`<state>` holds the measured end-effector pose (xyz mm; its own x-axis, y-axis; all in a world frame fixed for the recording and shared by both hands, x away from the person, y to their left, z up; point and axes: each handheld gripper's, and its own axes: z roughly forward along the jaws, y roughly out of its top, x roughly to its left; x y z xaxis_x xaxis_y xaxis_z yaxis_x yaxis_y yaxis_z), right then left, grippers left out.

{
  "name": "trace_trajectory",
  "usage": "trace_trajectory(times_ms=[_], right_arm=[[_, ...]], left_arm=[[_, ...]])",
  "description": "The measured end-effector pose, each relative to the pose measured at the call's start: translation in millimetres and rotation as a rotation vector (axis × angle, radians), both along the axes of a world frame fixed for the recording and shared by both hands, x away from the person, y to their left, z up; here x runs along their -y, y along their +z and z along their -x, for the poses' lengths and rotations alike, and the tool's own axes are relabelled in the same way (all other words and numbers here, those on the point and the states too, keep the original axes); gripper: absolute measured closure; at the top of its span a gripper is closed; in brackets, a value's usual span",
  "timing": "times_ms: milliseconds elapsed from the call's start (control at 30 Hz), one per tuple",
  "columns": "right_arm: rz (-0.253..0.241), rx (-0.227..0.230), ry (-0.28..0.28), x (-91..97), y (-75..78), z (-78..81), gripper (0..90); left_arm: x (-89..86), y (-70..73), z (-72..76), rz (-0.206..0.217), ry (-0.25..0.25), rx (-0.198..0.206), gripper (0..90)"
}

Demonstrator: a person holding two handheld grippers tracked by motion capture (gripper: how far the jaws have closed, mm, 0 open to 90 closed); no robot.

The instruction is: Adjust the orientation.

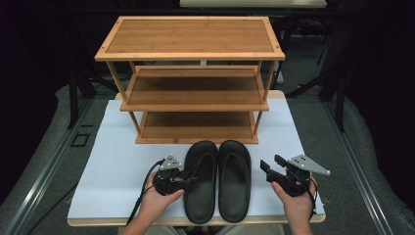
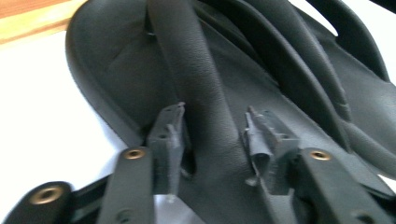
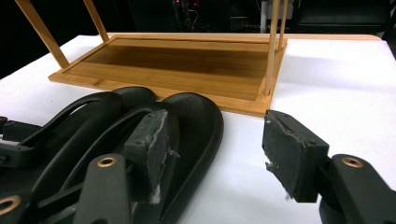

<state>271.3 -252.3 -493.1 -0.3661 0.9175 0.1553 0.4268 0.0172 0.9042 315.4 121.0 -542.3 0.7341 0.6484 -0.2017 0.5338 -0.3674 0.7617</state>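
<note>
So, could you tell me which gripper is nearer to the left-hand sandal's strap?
Left. The left gripper has its open jaws on either side of the left sandal's strap. The right gripper hovers beside the right sandal, apart from both.

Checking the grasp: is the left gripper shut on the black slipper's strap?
Not shut: the left gripper straddles the left black rubber slipper's strap, with gaps beside both pads.

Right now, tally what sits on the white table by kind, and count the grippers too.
Black sandals: 2, left and right
Wooden shelf rack: 1
Grippers: 2, left gripper and right gripper
Total: 5
</note>
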Motion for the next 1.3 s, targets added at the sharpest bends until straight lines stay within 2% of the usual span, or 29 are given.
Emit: trace_trajectory(times_ms=[67, 300, 367, 533, 600, 867, 933, 967, 1033, 1133, 1167, 1200, 1300], right_arm=[[-0.004, 0.009, -0.002, -0.4, -0.7, -0.6, 40.0], [0.002, -0.003, -0.004, -1.0, -2.8, -1.7, 40.0], [0.002, -0.020, -0.007, 0.9, -3.5, -1.2, 40.0], [-0.001, -0.008, -0.012, 2.1, -3.5, -0.7, 39.9], [-0.001, -0.011, -0.010, 1.7, -3.9, -0.6, 40.0], [0.000, -0.019, -0.012, 2.8, -5.3, 0.5, 40.0], [0.000, -0.021, -0.017, 5.1, -4.9, 0.9, 40.0], [-0.008, -0.015, -0.020, 5.5, -4.3, 1.0, 40.0], [-0.008, -0.012, -0.017, 5.4, -4.0, 1.0, 39.9], [-0.011, -0.004, -0.011, 1.7, -5.4, -0.8, 39.9], [0.000, -0.022, -0.006, 1.2, -4.4, -0.1, 39.9], [0.003, -0.023, -0.003, 0.2, -4.8, 0.0, 39.9], [0.013, -0.025, -0.001, -0.9, -5.6, -0.2, 39.9]], left_arm=[[-2.4, -0.4, -1.0, 0.020, 0.001, -0.017, 59.3], [-14.8, 3.2, -2.3, 0.000, 0.038, 0.007, 68.8], [-25.2, 4.1, -4.6, -0.003, 0.062, 0.004, 70.1], [-31.8, 4.1, -4.2, -0.009, 0.076, 0.013, 71.2], [-32.4, 5.6, -2.5, -0.041, 0.080, 0.037, 71.4], [-42.2, 11.7, 1.9, -0.110, 0.146, 0.080, 72.6], [-45.2, 13.6, 3.3, -0.115, 0.165, 0.086, 72.7], [-48.8, 14.8, 4.2, -0.108, 0.185, 0.081, 72.6], [-50.7, 14.6, 4.3, -0.098, 0.188, 0.073, 71.8], [-55.5, 10.8, 3.3, -0.036, 0.156, 0.027, 68.7], [-56.4, 9.0, 2.7, -0.014, 0.147, 0.010, 66.4], [-57.1, 6.7, 0.6, 0.025, 0.133, -0.015, 62.8], [-58.2, 7.1, -0.7, 0.038, 0.118, -0.029, 58.6]])
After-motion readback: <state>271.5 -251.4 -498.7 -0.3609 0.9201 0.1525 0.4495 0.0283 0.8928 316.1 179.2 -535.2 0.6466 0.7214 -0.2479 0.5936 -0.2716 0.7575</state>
